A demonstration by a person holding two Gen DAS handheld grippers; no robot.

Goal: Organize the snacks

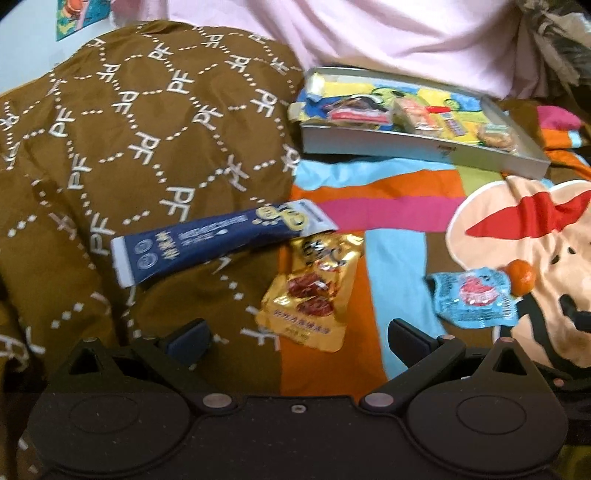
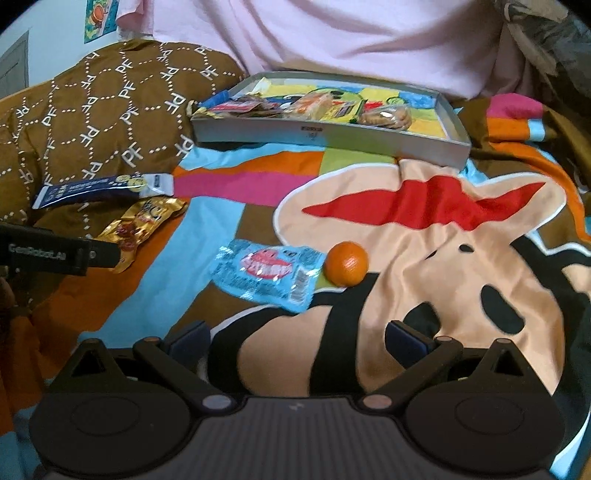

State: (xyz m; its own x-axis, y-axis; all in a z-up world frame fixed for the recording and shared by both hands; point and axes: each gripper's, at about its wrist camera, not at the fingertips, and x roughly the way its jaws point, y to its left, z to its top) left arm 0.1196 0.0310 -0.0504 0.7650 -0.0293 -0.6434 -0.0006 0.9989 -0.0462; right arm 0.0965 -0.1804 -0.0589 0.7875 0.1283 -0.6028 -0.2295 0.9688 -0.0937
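Note:
A grey tray (image 1: 417, 146) (image 2: 369, 142) with several snacks in it lies at the back of the bed. A gold snack pouch (image 1: 310, 291) (image 2: 140, 225) lies just ahead of my open left gripper (image 1: 295, 336). A long dark blue packet (image 1: 207, 243) (image 2: 99, 190) lies beyond the pouch. A light blue snack packet (image 1: 474, 297) (image 2: 266, 273) and a small orange (image 1: 521, 277) (image 2: 347, 263) lie side by side, ahead of my open, empty right gripper (image 2: 297, 338). The left gripper's body (image 2: 48, 253) shows at the left edge of the right wrist view.
A brown patterned quilt (image 1: 110, 147) (image 2: 103, 110) is bunched up at the left. A colourful cartoon bedsheet (image 1: 399, 206) (image 2: 424, 240) covers the bed. A pink cloth (image 1: 369, 33) (image 2: 351, 37) lies behind the tray.

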